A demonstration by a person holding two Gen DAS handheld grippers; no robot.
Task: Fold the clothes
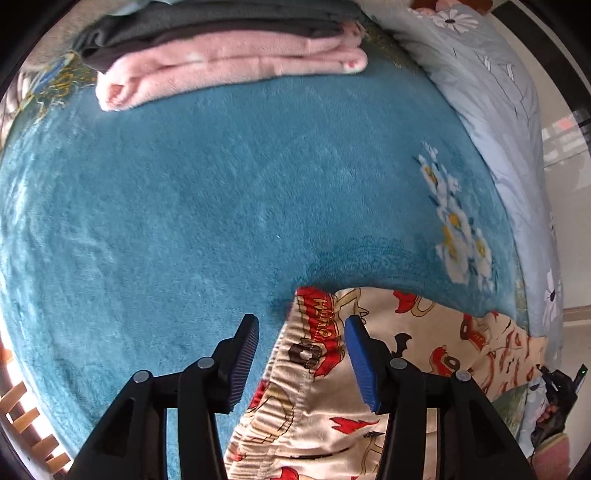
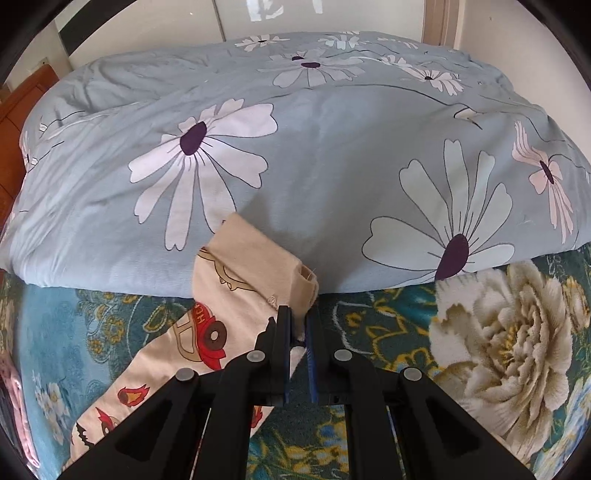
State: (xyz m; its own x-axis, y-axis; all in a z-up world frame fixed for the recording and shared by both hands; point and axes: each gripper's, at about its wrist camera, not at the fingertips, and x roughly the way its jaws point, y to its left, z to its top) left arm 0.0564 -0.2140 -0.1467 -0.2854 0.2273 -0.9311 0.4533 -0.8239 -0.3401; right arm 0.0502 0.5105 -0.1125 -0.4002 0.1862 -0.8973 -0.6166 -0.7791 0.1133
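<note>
Cream children's trousers (image 1: 406,350) printed with red cars lie on the teal plush blanket (image 1: 221,192). Their gathered elastic waistband (image 1: 295,369) runs between the two blue pads of my left gripper (image 1: 301,328), which is open just above it, not closed on the cloth. In the right wrist view a trouser leg (image 2: 207,332) stretches up from the lower left. My right gripper (image 2: 299,317) is shut on the cuffed leg end (image 2: 266,266), which is lifted a little in front of the duvet.
A folded stack of pink fleece (image 1: 221,70) and dark clothes (image 1: 221,22) sits at the blanket's far edge. A bunched grey-blue floral duvet (image 2: 314,166) fills the bed's side. Wooden slats (image 1: 22,413) show at the lower left. The other hand-held gripper (image 1: 557,391) appears at far right.
</note>
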